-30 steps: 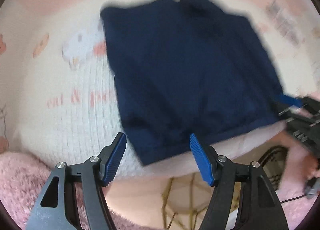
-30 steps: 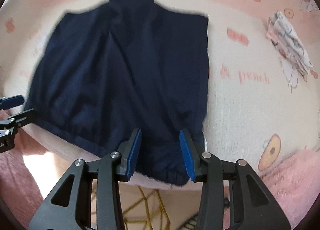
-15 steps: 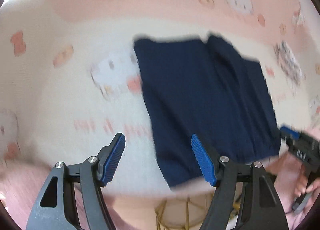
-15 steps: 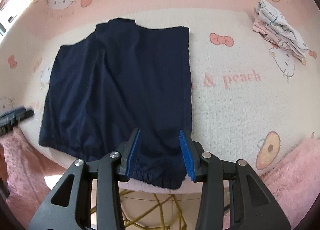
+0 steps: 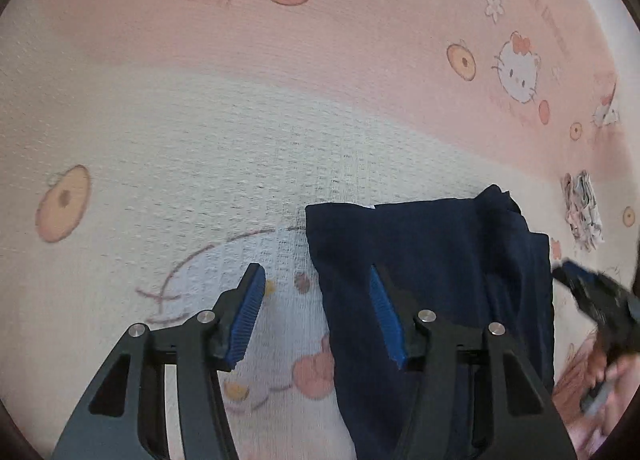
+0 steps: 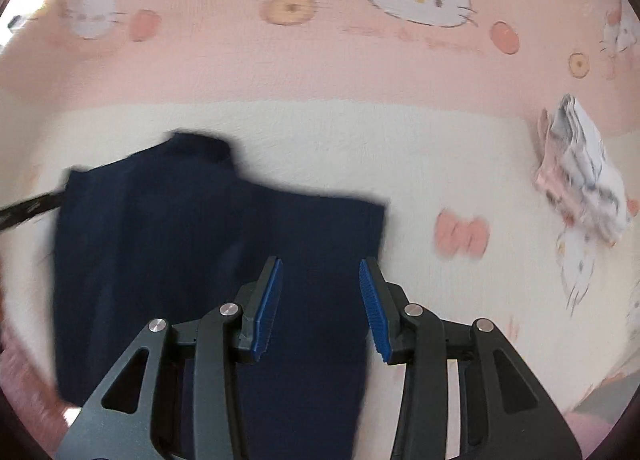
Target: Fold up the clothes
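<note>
- Your navy shorts (image 6: 208, 260) are lying flat on the pink and cream cartoon-cat blanket (image 5: 240, 131), spread over its cream part. That garment is the landmark for everything below.
- Your left tongs (image 5: 316, 316) sit over the shorts' left edge: the right-hand pad is above the navy fabric, the left-hand pad above bare blanket. The jaws have just been closing in, but the pads still stand apart and nothing is pinched, so they're released.
- Your right tongs (image 6: 320, 300) hover over the right side of the shorts, near that side's edge. There's a gap between the blue pads with fabric showing below it, not squeezed, so these are released too.
- A small folded stack of white and pink printed laundry (image 6: 580, 179) sits well off to the right of the shorts, on the same blanket.
- The right-wrist view is motion-blurred, so the shorts' far edge looks smeared.
</note>
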The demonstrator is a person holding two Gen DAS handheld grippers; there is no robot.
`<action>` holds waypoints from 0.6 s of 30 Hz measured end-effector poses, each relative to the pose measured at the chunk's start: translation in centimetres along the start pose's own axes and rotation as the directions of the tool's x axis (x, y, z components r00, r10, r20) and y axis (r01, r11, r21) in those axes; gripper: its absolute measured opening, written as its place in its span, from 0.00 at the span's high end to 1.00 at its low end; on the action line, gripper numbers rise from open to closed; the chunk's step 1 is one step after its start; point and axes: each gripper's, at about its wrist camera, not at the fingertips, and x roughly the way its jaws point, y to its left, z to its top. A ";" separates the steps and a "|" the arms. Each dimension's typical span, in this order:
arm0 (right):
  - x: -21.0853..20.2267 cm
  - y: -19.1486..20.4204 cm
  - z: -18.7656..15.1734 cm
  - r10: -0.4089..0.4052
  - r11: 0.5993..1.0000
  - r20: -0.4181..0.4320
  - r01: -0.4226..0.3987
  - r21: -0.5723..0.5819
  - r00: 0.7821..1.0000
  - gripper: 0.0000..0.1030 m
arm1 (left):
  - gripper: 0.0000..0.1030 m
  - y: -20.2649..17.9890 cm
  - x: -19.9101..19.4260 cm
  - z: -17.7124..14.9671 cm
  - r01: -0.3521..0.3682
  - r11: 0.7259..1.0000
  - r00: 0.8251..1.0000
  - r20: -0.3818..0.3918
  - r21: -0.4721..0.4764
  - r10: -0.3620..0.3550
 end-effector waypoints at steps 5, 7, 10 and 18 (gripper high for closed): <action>3.3 -2.2 1.2 0.001 0.998 -0.070 0.004 0.060 0.998 0.47 | 0.47 0.5 -0.5 0.7 0.035 0.999 0.999 -0.006 0.033 -0.035; 3.5 -1.8 0.7 0.006 1.000 -0.062 -0.005 0.023 0.998 0.50 | 0.47 -0.3 -0.2 1.0 0.034 0.997 0.999 -0.007 0.072 -0.033; 2.8 -0.5 0.4 0.037 0.997 -0.043 -0.039 -0.064 0.998 0.84 | 0.73 -1.6 0.1 1.1 0.019 0.992 1.000 0.013 0.121 -0.021; 1.2 -4.5 -1.9 -0.134 0.991 -0.030 0.135 0.023 0.991 0.92 | 0.74 -0.3 -1.7 1.2 0.026 0.997 0.997 0.071 0.070 -0.031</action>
